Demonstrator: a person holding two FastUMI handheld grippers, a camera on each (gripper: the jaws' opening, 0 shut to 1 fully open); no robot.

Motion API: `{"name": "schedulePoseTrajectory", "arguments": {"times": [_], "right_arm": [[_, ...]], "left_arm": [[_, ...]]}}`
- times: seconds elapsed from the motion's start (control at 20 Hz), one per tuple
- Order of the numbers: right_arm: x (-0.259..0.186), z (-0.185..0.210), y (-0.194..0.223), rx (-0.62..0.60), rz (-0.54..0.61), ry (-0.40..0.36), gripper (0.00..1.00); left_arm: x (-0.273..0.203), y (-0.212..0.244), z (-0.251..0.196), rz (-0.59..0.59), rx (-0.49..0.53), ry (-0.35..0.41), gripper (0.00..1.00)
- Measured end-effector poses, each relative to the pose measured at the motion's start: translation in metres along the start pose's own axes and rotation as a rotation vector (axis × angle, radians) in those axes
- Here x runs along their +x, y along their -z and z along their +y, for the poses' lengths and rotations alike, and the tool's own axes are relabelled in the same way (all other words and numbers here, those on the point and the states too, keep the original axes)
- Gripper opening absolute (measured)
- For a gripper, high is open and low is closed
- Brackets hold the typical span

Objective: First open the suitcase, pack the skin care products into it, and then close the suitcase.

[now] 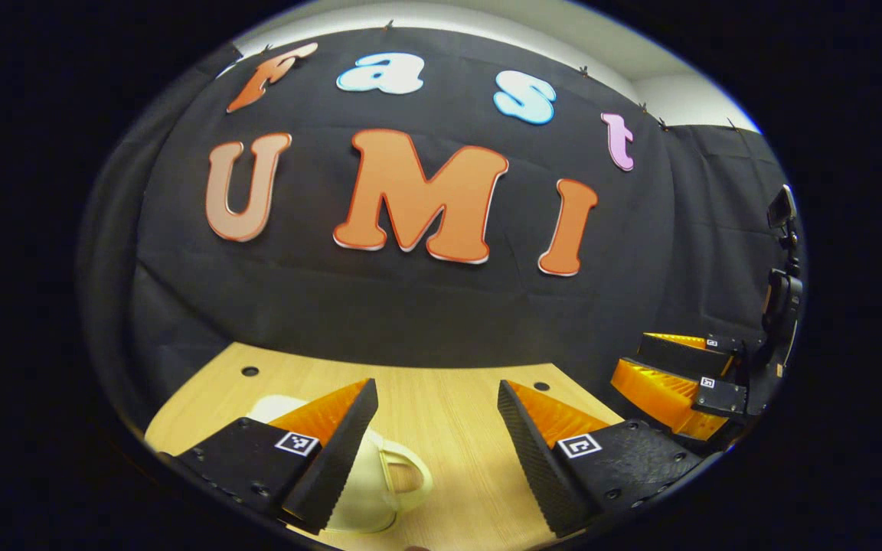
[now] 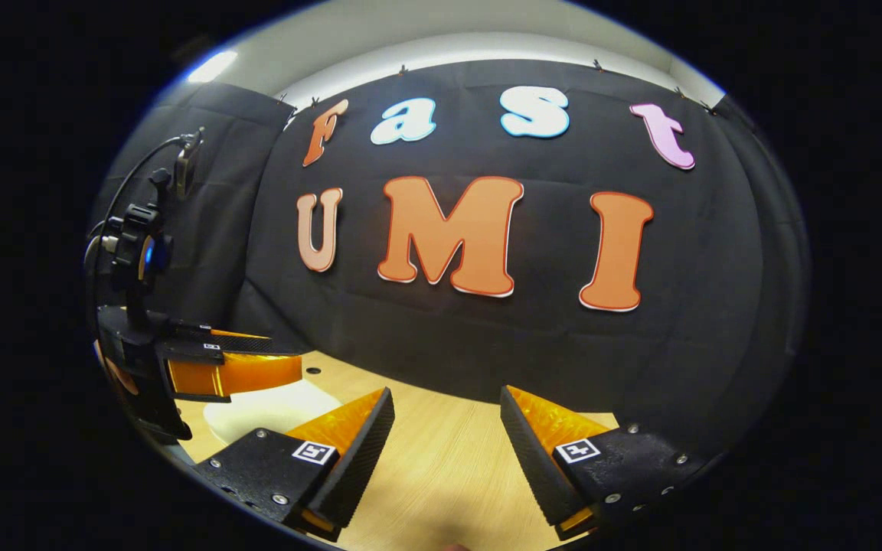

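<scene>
Overhead, both grippers hang above a pale wooden table (image 1: 441,413), pointed at the black cloth wall.

Left gripper (image 1: 437,417): fingers spread wide, nothing between them. Below and behind its left finger lies a cream-white suitcase (image 1: 380,490), partly hidden by that finger; a looped handle (image 1: 406,478) sticks out toward the gap. Lid state cannot be told. The other gripper sits off at the right edge of the left gripper view.

Right gripper (image 2: 447,425): fingers also wide apart, holding nothing, bare tabletop between them. In the right gripper view the left gripper sits at the left edge, above a pale rounded shape (image 2: 272,409), likely the same suitcase. Skin care products not made out.
</scene>
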State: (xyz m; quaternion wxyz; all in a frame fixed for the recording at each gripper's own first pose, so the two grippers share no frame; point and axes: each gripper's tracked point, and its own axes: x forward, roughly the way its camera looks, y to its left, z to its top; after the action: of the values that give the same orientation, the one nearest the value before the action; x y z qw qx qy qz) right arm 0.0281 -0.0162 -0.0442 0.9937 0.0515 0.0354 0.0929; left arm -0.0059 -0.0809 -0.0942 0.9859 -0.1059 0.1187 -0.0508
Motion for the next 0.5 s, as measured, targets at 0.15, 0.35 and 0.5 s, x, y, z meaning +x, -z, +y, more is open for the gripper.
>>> {"name": "schedulePoseTrajectory", "arguments": {"times": [0.15, 0.35, 0.5], "right_arm": [[-0.001, 0.003, -0.021, 0.004, -0.088, 0.016, 0.89], [-0.003, 0.015, -0.025, -0.012, -0.117, 0.001, 0.89], [-0.004, 0.024, -0.021, -0.027, -0.111, -0.011, 0.89]], "left_arm": [[-0.014, -0.024, 0.009, -0.138, 0.055, -0.111, 0.97], [-0.022, -0.025, 0.003, -0.167, 0.071, -0.136, 0.97], [-0.017, -0.025, -0.002, -0.164, 0.102, -0.137, 0.94]]}}
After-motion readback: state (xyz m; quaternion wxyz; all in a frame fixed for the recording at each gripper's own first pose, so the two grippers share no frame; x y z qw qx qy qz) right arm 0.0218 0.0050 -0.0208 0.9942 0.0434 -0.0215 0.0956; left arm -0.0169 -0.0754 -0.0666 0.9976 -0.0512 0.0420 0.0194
